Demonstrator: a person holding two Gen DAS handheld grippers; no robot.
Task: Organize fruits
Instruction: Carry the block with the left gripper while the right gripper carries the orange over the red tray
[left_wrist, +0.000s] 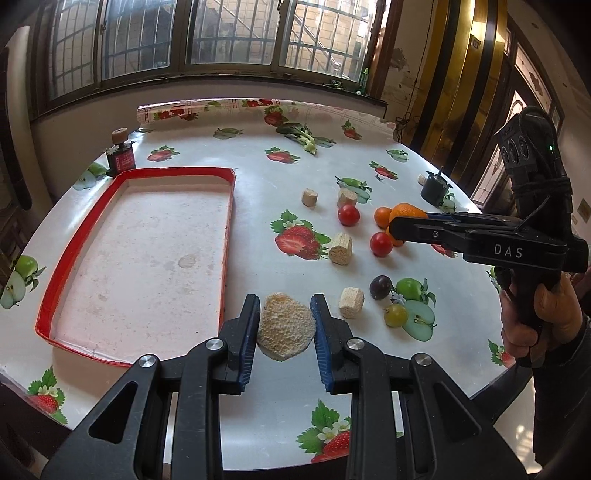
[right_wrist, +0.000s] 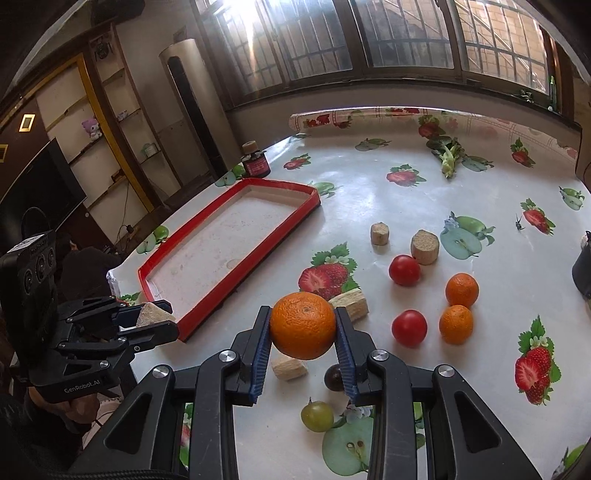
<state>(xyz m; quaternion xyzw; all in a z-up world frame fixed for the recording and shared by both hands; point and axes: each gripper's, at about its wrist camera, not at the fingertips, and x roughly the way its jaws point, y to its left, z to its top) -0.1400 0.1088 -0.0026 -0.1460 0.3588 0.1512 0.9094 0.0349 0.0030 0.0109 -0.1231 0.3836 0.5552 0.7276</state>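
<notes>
My left gripper (left_wrist: 284, 328) is shut on a pale, rough bread-like chunk (left_wrist: 285, 328), held above the table just right of the red-rimmed tray (left_wrist: 229, 206). It also shows in the right wrist view (right_wrist: 157, 317), beside the tray's (right_wrist: 236, 280) near corner. My right gripper (right_wrist: 303, 328) is shut on a large orange (right_wrist: 303, 325) and holds it above the table. In the left wrist view the right gripper (left_wrist: 397, 227) holds that orange (left_wrist: 406, 212) over the loose fruit. Two small oranges (right_wrist: 461, 290), two red tomatoes (right_wrist: 404, 270), a dark grape (right_wrist: 332, 376) and a green grape (right_wrist: 317, 415) lie on the table.
Several cork-like wooden chunks (left_wrist: 340, 248) lie among the fruit. A dark jar with a red label (left_wrist: 120, 157) stands behind the tray. A green leafy vegetable (left_wrist: 301, 134) lies at the far side. A small dark pot (left_wrist: 436, 190) stands at the right edge.
</notes>
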